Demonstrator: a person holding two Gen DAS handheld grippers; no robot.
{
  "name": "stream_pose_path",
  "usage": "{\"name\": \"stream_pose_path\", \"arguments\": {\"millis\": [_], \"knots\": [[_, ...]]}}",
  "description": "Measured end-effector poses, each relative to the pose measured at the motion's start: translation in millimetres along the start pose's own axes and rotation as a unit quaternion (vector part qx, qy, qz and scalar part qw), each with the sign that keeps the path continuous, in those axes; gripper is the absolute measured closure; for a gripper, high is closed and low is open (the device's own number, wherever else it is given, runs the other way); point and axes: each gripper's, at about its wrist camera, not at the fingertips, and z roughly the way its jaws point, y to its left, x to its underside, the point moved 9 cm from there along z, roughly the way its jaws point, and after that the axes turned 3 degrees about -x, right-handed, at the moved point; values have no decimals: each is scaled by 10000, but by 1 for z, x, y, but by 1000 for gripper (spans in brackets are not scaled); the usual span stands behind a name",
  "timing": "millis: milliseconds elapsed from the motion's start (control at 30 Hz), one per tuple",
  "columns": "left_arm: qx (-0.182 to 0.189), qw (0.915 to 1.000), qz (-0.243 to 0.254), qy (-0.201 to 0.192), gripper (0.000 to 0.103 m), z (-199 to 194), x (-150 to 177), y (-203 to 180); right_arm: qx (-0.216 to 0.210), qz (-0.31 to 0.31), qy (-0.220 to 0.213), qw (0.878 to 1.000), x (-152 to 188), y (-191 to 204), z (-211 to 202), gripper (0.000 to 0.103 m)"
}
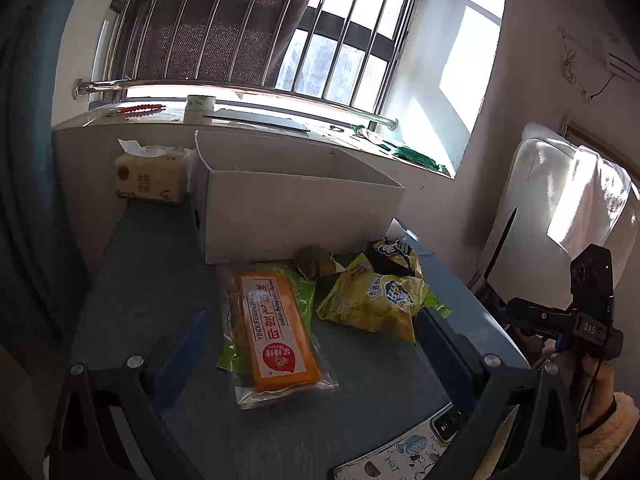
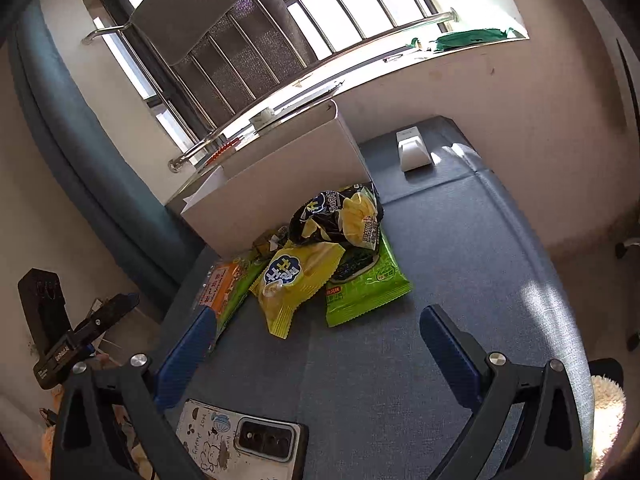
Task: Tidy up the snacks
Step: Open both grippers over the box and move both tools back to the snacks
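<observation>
While both grippers hover spread wide and empty — left gripper (image 1: 316,344), right gripper (image 2: 320,344) — the snacks sit piled on the blue table (image 2: 460,240). Orange flying-cake packet (image 1: 276,332) between the left fingers, yellow chip bag (image 2: 294,280) at the right gripper's twelve o'clock — white cardboard box (image 1: 296,204) just beyond.

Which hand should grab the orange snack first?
Probably the left gripper: the orange snack packet lies right between its open fingers. The right gripper is open over bare table, the packet off to its side.
</observation>
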Motion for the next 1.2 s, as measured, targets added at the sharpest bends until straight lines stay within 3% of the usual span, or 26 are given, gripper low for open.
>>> {"name": "stream_pose_path", "arguments": {"millis": [133,333,567,767,1067,1100,1133,1200], "knots": [[-176,9998,51,124,0,-2,19,5,52,44,152,9999,8,-2,13,0],[-160,9995,-186,213,0,3,27,14,118,72,250,9996,12,-2,27,0],[-57,9994,-32,333,0,9,35,5,508,-135,244,9983,-31,-13,62,0],[-59,9995,-28,306,0,6,36,6,485,131,582,9970,-72,-26,116,0],[-138,9987,-283,391,0,7,40,23,635,187,1197,9906,-68,-39,163,0],[-163,9986,-298,411,0,8,41,24,623,114,1111,9918,-69,-38,162,12],[-179,9985,-301,432,0,9,42,25,488,92,1009,9937,-70,-35,160,32],[-191,9984,-282,444,0,9,42,25,526,205,973,9936,-69,-38,153,40]]}}
